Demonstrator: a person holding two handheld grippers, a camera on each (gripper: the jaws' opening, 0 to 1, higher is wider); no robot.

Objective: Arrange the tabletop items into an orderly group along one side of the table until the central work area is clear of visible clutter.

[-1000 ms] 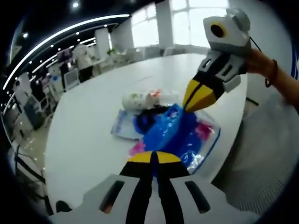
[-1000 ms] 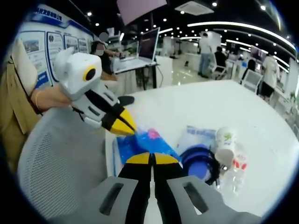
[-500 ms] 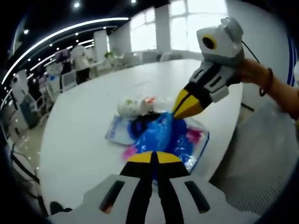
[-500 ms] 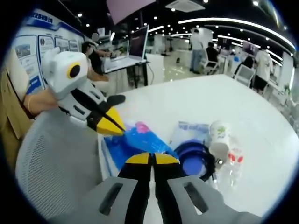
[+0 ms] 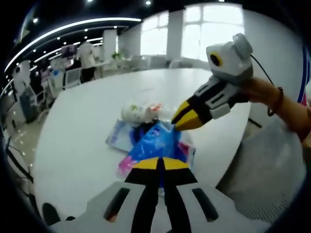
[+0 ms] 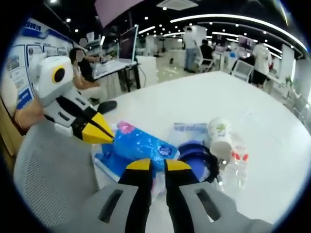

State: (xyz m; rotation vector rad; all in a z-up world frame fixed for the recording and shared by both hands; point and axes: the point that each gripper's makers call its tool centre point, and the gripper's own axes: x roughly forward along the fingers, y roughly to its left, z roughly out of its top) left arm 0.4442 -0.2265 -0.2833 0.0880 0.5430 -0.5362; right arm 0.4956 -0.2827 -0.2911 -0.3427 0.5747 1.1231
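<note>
White round table [image 5: 87, 126] — fills the middle of the left gripper view, its curved edge running down the right side; in the right gripper view its top [image 6: 252, 102] spreads across the centre and right of the frame. The clutter sits in one cluster near this edge.

Mesh-backed chair [image 6: 53, 179] — grey, lower left of the right gripper view, beside the table edge; in the left gripper view it [image 5: 262, 179] lies at lower right.

Blue plastic pack [image 5: 158, 143] — crinkled, printed in blue with pink patches, just above the left gripper's tips at frame centre. In the right gripper view it [image 6: 138, 145] lies left of centre, above a flat pale-blue packet [image 6: 109, 162].

Left gripper [image 5: 161, 164] — yellow-tipped black jaws closed tip to tip, nothing visibly between them; the pack lies just beyond. Seen from the right gripper view it [image 6: 99, 135] enters from the left, tips at the pack's pink end; contact cannot be judged.

Right gripper [image 6: 152, 166] — jaws slightly parted at lower centre, directly over the near edge of the blue pack; whether they hold it cannot be told. In the left gripper view it [image 5: 182, 118] enters from the right, held by a hand with a wristband, tips just above the pack.

Dark blue bowl [image 6: 194, 158] — right of the pack, touching the cluster.

Paper cup [image 6: 219, 137] — white with a green print, lying on its side by the bowl.

Clear plastic bottle [image 6: 235, 170] — red-marked label, lower right of the cup.
</note>
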